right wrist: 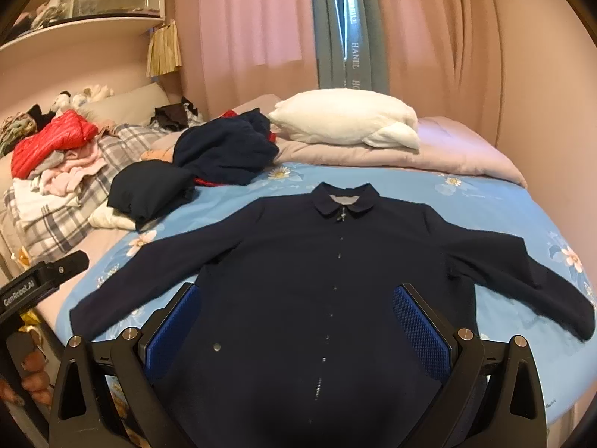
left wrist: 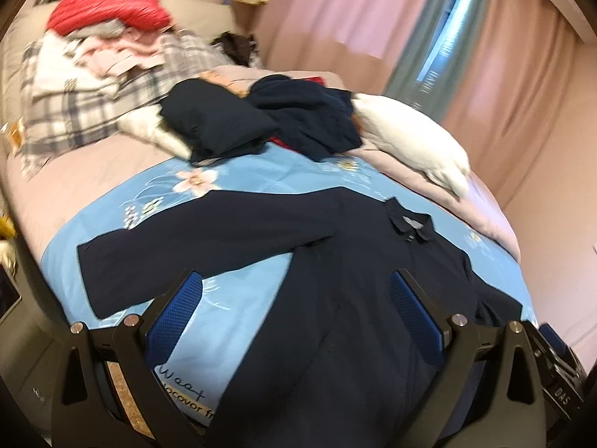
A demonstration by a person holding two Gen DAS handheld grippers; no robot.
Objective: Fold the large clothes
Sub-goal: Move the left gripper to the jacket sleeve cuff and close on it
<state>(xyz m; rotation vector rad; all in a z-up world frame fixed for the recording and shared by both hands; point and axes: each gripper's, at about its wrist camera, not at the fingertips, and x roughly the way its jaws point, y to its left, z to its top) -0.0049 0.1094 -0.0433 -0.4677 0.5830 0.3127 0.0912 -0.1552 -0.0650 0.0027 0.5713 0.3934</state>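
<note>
A large navy collared jacket (right wrist: 317, 261) lies flat and face up on the blue floral sheet (right wrist: 466, 194), both sleeves spread out; it also shows in the left wrist view (left wrist: 335, 261). My right gripper (right wrist: 294, 291) is open above the jacket's lower front, holding nothing. My left gripper (left wrist: 296, 280) is open above the jacket's left side, near the left sleeve (left wrist: 168, 250), and is empty. The left gripper's body (right wrist: 41, 280) shows at the left edge of the right wrist view.
Folded and crumpled navy clothes (right wrist: 224, 149) lie beyond the jacket. A white pillow (right wrist: 347, 117) rests on a pink quilt (right wrist: 466, 149). A heap of clothes with a red jacket (right wrist: 52, 142) is at the left. Pink curtains (right wrist: 253, 18) hang behind the bed.
</note>
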